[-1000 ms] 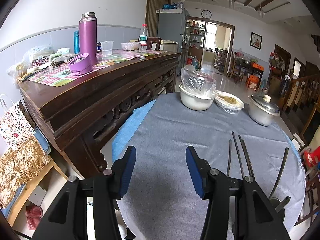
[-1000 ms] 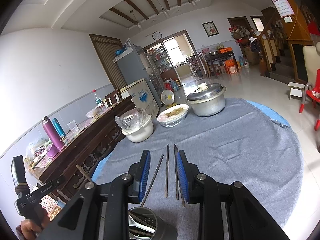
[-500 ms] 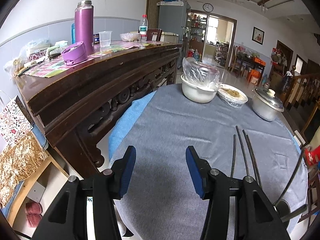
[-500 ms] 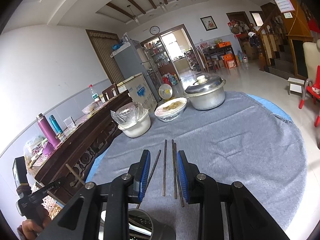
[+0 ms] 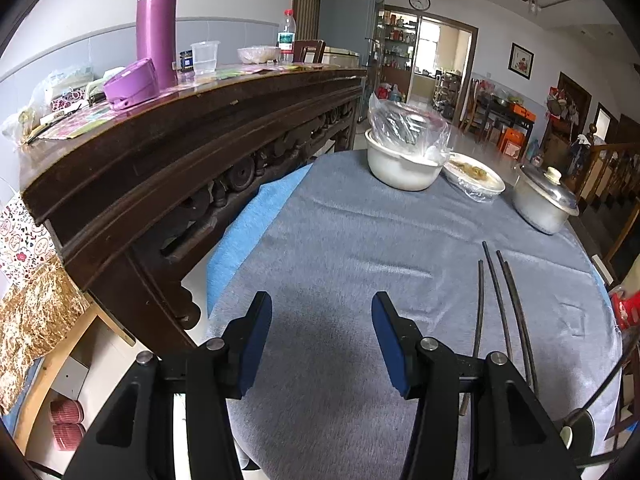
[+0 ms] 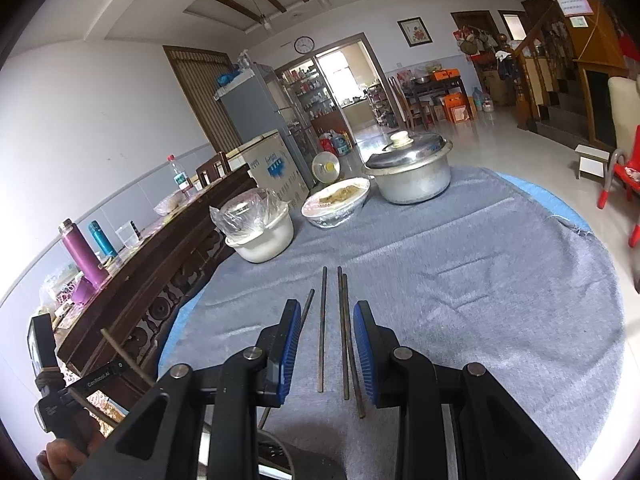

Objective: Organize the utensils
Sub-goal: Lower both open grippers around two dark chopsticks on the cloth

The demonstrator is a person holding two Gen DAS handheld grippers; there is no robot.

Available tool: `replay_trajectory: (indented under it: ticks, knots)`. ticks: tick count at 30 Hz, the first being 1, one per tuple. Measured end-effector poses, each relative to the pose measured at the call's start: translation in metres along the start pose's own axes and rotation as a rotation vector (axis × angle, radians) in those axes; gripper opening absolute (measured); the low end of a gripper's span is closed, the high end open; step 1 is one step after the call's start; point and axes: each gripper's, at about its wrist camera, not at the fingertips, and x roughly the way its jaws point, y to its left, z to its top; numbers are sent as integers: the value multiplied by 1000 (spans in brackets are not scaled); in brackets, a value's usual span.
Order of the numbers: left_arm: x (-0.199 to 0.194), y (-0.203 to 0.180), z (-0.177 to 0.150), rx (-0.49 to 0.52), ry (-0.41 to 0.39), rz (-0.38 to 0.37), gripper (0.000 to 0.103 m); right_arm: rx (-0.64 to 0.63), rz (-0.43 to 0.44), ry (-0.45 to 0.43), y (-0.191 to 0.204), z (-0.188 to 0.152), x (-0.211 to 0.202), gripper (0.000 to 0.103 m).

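Several dark chopsticks (image 6: pixel 322 328) lie side by side on the grey tablecloth (image 6: pixel 480 300); they also show in the left wrist view (image 5: pixel 500 308). My right gripper (image 6: pixel 326 312) is open just above them, with two or three sticks between its blue pads. A metal utensil holder (image 6: pixel 276 456) sits under that gripper at the near edge; it also shows in the left wrist view (image 5: pixel 576 430) with a chopstick in it. My left gripper (image 5: pixel 320 308) is open and empty over the cloth, left of the chopsticks.
A white bowl with plastic wrap (image 6: pixel 260 228), a covered dish (image 6: pixel 336 202) and a lidded metal pot (image 6: pixel 412 172) stand at the table's far side. A dark wooden sideboard (image 5: pixel 180 140) with a purple flask (image 5: pixel 156 28) stands to the left.
Both grippers have dropped lower and closer to the table. The right gripper now stands lower over the chopsticks. Both jaws keep the same opening.
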Motion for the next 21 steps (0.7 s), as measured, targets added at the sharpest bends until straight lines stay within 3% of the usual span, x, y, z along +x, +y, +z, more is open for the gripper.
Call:
replay_trajectory:
  ticks: [6, 10, 13, 21]
  knots:
    - [13, -7, 2, 19, 14, -2, 53, 10, 7, 48, -8, 4, 19, 30]
    - [25, -15, 6, 42, 35, -21, 53, -5, 30, 126, -13, 10, 45, 30]
    - [37, -24, 11, 64, 58, -65, 53, -31, 50, 220, -16, 16, 76, 30]
    - [94, -67, 23, 145, 213, -268, 53, -78, 93, 360, -13, 32, 157, 30]
